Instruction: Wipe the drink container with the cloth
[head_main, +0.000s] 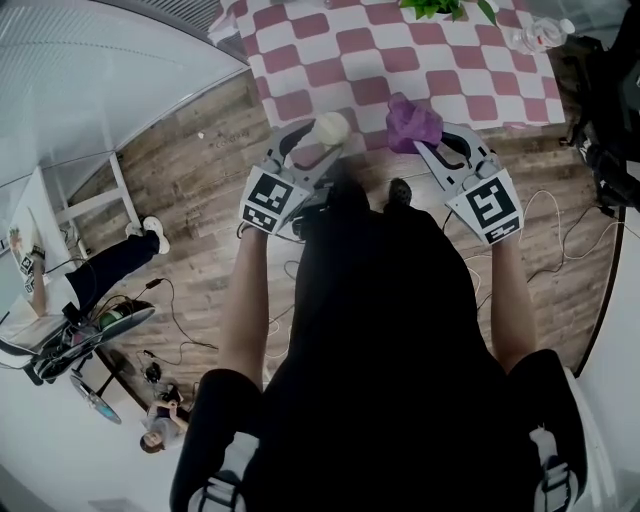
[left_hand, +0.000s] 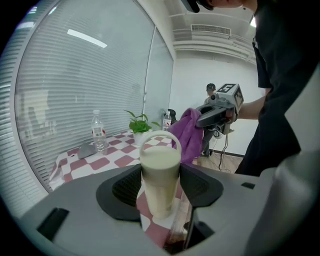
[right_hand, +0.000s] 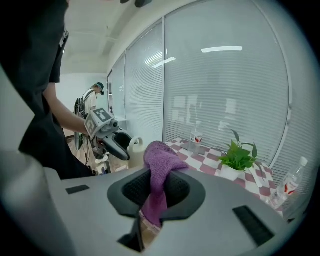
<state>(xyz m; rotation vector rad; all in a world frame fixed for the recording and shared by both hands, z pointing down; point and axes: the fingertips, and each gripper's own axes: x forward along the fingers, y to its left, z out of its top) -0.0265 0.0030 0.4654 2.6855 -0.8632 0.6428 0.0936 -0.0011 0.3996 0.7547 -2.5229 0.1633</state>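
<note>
At the near edge of the desk (head_main: 400, 60), the left tool (left_hand: 162, 186) clasps the container (left_hand: 160, 160) upright and lifted, likely to bare its sides: a cream cylinder with a loop handle. The right tool (right_hand: 157, 189) is clenched on the bunched purple cloth (right_hand: 161, 152), just beside it, ready to wipe.
</note>
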